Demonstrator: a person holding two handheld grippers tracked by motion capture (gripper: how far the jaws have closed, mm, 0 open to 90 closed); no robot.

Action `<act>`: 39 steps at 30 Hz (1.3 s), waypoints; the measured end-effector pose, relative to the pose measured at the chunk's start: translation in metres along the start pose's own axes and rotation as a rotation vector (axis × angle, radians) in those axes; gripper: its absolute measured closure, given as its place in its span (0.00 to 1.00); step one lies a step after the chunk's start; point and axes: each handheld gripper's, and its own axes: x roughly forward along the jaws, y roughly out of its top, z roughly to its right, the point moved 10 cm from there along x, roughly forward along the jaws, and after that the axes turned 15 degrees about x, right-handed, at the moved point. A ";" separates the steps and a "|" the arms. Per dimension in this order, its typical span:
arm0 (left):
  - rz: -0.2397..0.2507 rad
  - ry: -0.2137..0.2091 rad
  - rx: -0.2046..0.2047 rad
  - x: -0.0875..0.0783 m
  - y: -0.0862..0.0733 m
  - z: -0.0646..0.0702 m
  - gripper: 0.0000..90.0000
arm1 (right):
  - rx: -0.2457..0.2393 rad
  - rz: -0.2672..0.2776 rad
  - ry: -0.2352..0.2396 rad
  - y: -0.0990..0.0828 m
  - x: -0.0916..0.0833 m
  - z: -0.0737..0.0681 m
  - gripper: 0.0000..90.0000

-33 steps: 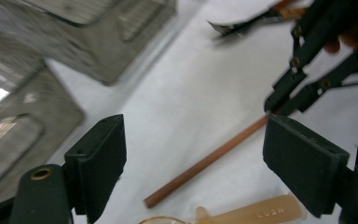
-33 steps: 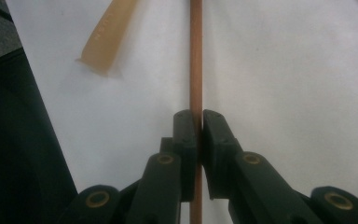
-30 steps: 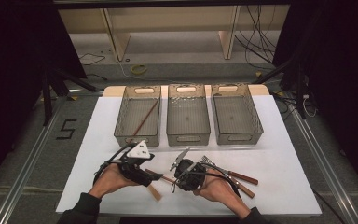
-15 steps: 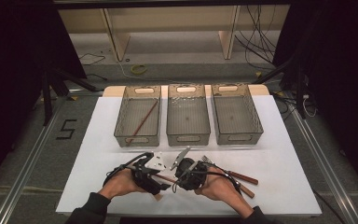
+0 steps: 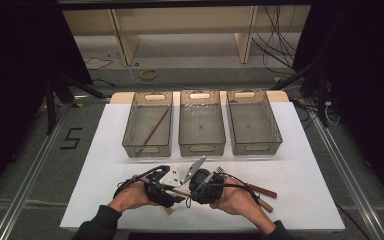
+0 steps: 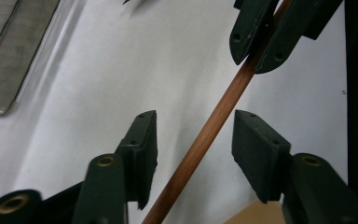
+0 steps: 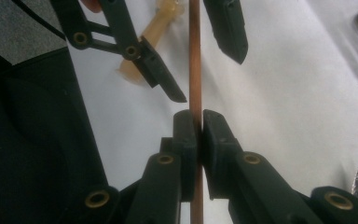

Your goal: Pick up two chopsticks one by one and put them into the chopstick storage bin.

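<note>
Left gripper (image 6: 193, 140) closing around chopstick (image 6: 205, 137); fingers (image 6: 142, 149) clear.

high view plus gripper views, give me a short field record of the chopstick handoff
held item: brown chopstick
right gripper: shut on the chopstick
left gripper: jaws have just been closing, chopstick between them, pads not touching yet
left bin: one chopstick inside
middle bin: nothing seen inside
right bin: nothing seen inside
</note>
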 end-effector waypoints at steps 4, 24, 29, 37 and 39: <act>0.004 -0.005 0.032 -0.005 0.005 0.002 0.65 | -0.009 0.004 0.003 0.000 -0.003 0.000 0.95; -0.021 -0.034 0.123 -0.014 0.013 0.008 0.92 | -0.050 0.093 0.032 0.008 -0.028 0.011 0.79; -0.036 0.007 0.066 -0.021 0.007 -0.004 0.92 | -0.012 0.208 0.038 0.020 -0.045 0.019 0.60; -0.042 0.115 -0.138 -0.041 -0.006 -0.033 0.92 | 0.090 0.345 0.016 0.026 -0.066 0.034 0.46; -0.014 0.129 -0.202 -0.046 -0.007 -0.039 0.92 | 0.110 0.364 0.013 0.024 -0.067 0.036 0.45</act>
